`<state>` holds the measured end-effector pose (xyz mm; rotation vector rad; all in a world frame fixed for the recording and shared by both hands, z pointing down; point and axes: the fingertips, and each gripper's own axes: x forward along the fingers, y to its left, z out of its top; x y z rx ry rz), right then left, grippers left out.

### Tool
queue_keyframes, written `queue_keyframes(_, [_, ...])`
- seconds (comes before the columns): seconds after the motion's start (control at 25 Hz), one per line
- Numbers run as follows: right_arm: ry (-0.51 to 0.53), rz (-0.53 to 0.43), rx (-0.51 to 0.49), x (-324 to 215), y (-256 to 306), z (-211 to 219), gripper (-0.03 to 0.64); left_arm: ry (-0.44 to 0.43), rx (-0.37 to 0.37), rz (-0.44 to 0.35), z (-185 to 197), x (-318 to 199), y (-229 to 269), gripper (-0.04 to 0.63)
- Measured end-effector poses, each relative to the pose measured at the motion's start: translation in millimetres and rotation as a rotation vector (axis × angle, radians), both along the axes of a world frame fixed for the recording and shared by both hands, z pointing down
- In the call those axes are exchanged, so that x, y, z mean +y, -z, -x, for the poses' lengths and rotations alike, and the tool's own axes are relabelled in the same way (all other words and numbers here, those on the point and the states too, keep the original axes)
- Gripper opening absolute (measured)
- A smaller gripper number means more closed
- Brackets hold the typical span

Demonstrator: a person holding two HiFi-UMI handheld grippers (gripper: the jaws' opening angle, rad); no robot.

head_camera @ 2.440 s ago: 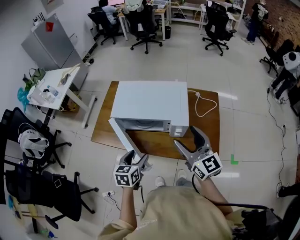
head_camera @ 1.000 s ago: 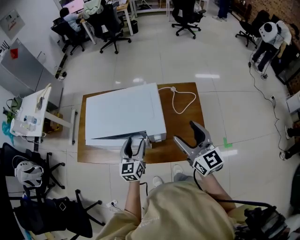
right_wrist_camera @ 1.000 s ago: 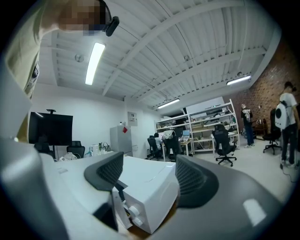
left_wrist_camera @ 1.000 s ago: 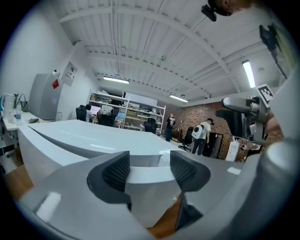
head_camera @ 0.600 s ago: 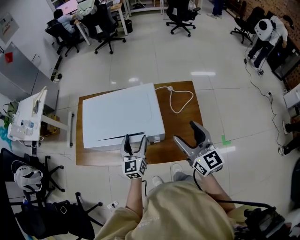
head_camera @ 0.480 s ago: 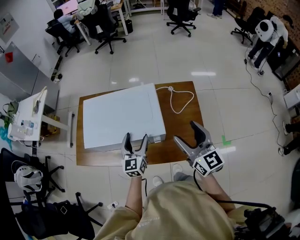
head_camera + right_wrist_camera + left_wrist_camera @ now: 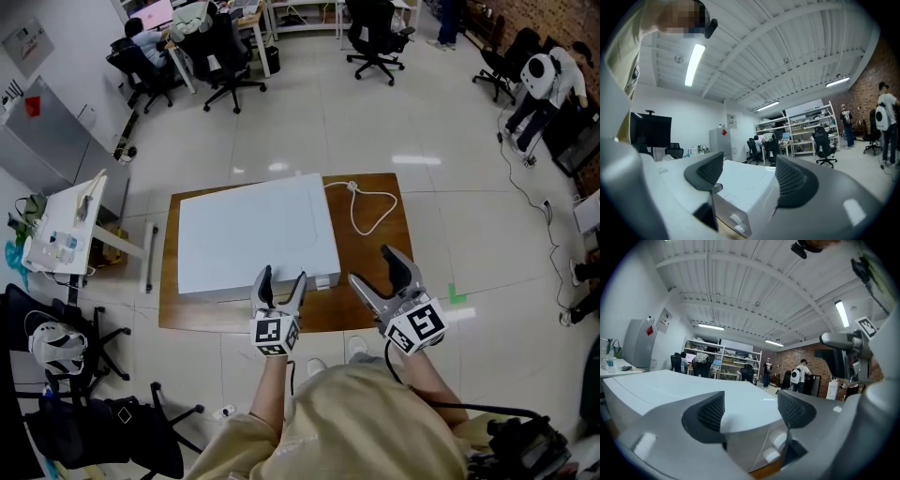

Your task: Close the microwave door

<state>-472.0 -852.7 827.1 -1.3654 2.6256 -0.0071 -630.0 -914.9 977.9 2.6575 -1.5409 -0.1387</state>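
The white microwave [image 7: 255, 236] stands on a wooden table [image 7: 373, 258] with its door flush against the front. My left gripper [image 7: 279, 284] hovers just in front of the front edge, near the control panel's corner. Its jaws have just been opening and nothing is between them. In the left gripper view the left gripper [image 7: 750, 411] looks over the microwave's top [image 7: 665, 385]. My right gripper [image 7: 382, 272] stands open to the right of the microwave, holding nothing. The right gripper view frames the microwave's knobbed corner [image 7: 736, 197] between the right gripper's [image 7: 745, 176] jaws.
A white power cord [image 7: 371, 208] loops on the table behind the microwave's right side. A small white side table [image 7: 70, 225] stands at the left, black office chairs [image 7: 89, 417] at lower left. More chairs and desks fill the room's far end.
The door swung from wide open to a narrow gap, then fully closed. My left gripper, shut against the door before, has opened and drawn back slightly. The right gripper has stayed put.
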Motion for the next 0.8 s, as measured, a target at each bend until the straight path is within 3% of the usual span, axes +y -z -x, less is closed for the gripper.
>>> queue_keyframes(0.16, [0.051,-0.025,-0.02,13,-4,-7,0.337,0.009,0.062,-0.125,-13,32,72,0.356])
queue_keyframes(0.44, [0.141,-0.059,-0.051,43,-22,-12,0.336,0.077,0.018,-0.303,-22,106,138,0.356])
queue_keyframes(0.64, [0.201,-0.076,-0.07,63,-31,-17,0.336,0.134,-0.061,-0.355,-34,154,146,0.344])
queue_keyframes(0.8, [0.214,-0.098,-0.124,72,-28,-20,0.334,0.211,-0.096,-0.323,-30,171,133,0.337])
